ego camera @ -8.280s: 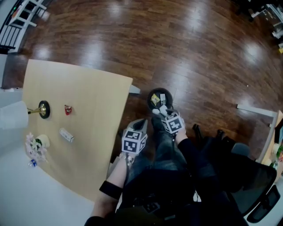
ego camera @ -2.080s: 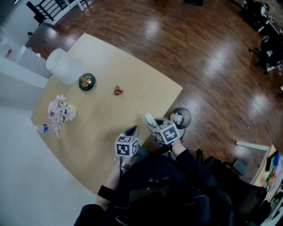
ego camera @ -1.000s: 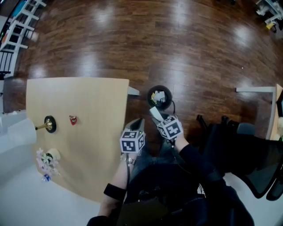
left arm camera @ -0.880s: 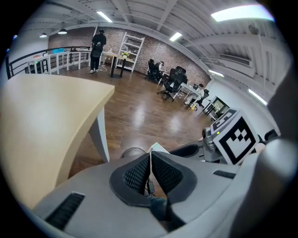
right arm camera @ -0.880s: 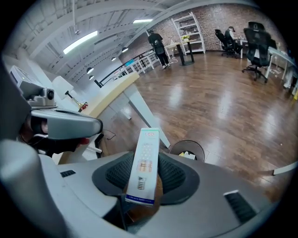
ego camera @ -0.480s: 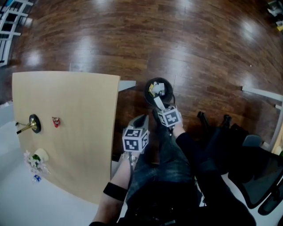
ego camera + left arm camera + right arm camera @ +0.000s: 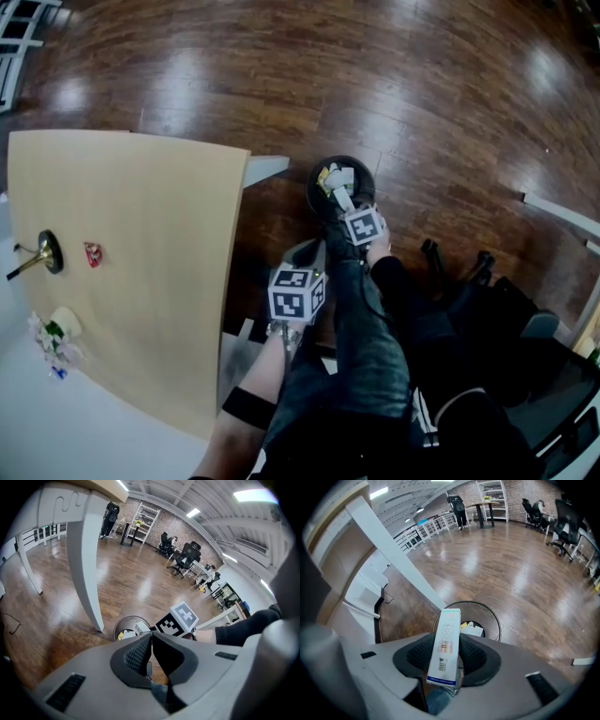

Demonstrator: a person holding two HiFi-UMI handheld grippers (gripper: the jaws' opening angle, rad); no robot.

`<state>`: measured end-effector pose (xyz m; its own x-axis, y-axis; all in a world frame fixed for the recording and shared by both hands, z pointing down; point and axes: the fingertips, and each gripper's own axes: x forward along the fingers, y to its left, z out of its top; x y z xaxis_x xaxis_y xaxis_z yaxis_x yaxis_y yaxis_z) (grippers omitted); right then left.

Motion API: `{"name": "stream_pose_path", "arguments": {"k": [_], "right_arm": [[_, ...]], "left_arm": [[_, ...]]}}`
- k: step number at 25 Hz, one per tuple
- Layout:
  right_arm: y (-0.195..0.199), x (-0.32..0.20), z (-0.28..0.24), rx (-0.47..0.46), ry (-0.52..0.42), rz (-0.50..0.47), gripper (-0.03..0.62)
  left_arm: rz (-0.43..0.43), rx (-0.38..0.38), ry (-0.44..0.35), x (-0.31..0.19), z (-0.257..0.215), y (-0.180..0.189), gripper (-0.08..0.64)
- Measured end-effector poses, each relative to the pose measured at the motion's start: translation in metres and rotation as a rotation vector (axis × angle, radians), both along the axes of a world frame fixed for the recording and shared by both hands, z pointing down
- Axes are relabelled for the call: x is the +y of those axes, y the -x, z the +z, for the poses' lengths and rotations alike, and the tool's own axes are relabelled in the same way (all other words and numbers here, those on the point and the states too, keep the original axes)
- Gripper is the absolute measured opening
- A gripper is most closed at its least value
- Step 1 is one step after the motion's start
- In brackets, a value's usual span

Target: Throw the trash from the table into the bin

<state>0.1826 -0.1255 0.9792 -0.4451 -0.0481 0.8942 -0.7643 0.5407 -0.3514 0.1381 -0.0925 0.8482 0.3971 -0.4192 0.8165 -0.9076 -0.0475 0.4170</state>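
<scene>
Nearest the camera, the person's knees in dark jeans fill the 6 o'clock part of the head view; just beyond them the left claw hangs over the floor, pointing steeply down; its jaws are pressed together at the tips with nothing between them.

At about 1 o'clock from it, and a little farther out, the right claw is tipped downward too; its jaws stand partly apart and clamp a slim white box by its long sides; the box stands nearly upright in the grip, its printed face towards the camera, a blue band along its near end; its far end juts past the fingertips.

Straight on at 12 o'clock from that claw sits the round black mesh bin on the dark wooden floor; the far end of the box lies over the near rim; yellow and white scraps lie at the bottom.

At 10 o'clock from the bin a white leg of the table slants up; the pale wooden tabletop spreads towards 9 o'clock in the head view; on it, well apart from both claws, lies a small red wrapper; just beside it at 9 o'clock is a dark round lamp base; at 7 o'clock from the wrapper stand pale flowers.
</scene>
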Motion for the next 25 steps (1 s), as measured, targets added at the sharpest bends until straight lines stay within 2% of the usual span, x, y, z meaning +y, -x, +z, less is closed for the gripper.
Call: {"name": "stream_pose_path", "arguments": {"k": [3, 4, 5, 6, 10, 18, 25], "right_arm": [[0.0, -0.005, 0.026, 0.016, 0.004, -0.019, 0.176], [-0.001, -0.006, 0.034, 0.022, 0.004, -0.025, 0.219], [-0.001, -0.008, 0.042, 0.027, 0.005, -0.031, 0.318], [-0.001, -0.009, 0.049, 0.031, 0.005, -0.035, 0.342], [-0.004, -0.011, 0.053, 0.035, -0.006, -0.031, 0.342], [-0.011, 0.009, -0.044, -0.045, -0.015, -0.049, 0.342], [-0.016, 0.029, -0.144, -0.127, -0.021, -0.089, 0.342]], "left_arm": [[-0.011, 0.004, 0.006, 0.003, 0.005, -0.002, 0.015], [-0.012, 0.003, 0.007, 0.004, 0.006, -0.002, 0.015], [-0.013, 0.002, 0.009, 0.005, 0.007, -0.002, 0.015], [-0.015, 0.0, 0.013, 0.007, 0.008, -0.002, 0.015], [-0.026, -0.003, 0.019, 0.01, 0.003, -0.002, 0.015], [-0.005, -0.035, -0.023, 0.009, -0.038, -0.006, 0.015], [0.066, -0.06, -0.074, 0.015, -0.11, -0.01, 0.015]]}}
